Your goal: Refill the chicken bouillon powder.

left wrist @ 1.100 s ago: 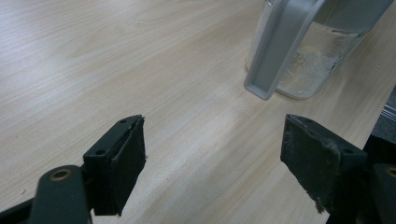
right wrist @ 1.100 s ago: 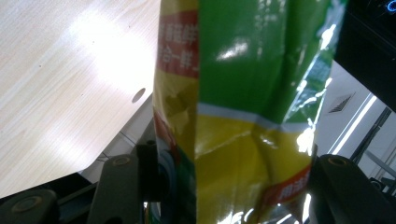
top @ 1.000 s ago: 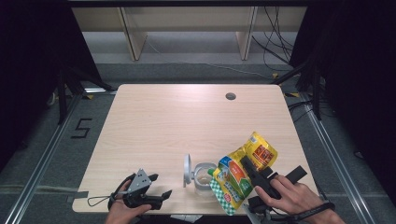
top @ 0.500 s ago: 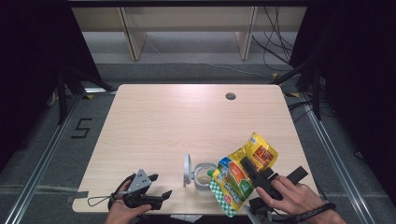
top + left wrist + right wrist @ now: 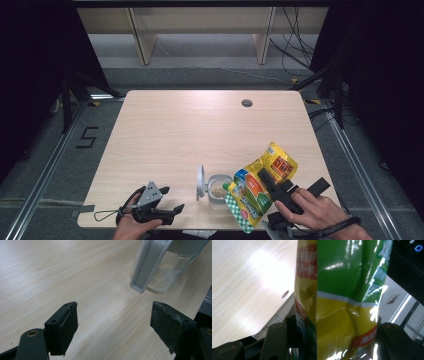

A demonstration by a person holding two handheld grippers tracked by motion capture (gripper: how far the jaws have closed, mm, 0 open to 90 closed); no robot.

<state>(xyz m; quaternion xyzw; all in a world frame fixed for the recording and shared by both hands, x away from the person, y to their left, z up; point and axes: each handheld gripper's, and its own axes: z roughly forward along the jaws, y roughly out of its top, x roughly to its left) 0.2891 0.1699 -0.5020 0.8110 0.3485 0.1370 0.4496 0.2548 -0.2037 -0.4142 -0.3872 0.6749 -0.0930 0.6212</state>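
While the right gripper [image 5: 267, 182] clamped the yellow-and-green pouch [image 5: 260, 187] between its jaws, the pouch hung tilted with its lower corner over the mouth of the clear jar [image 5: 218, 190], which stood near the table's [image 5: 200, 130] front edge with its grey lid [image 5: 200, 182] flipped up. Well apart to the left, the left gripper [image 5: 167, 210] rested at that edge, jaws spread wide and holding nothing.
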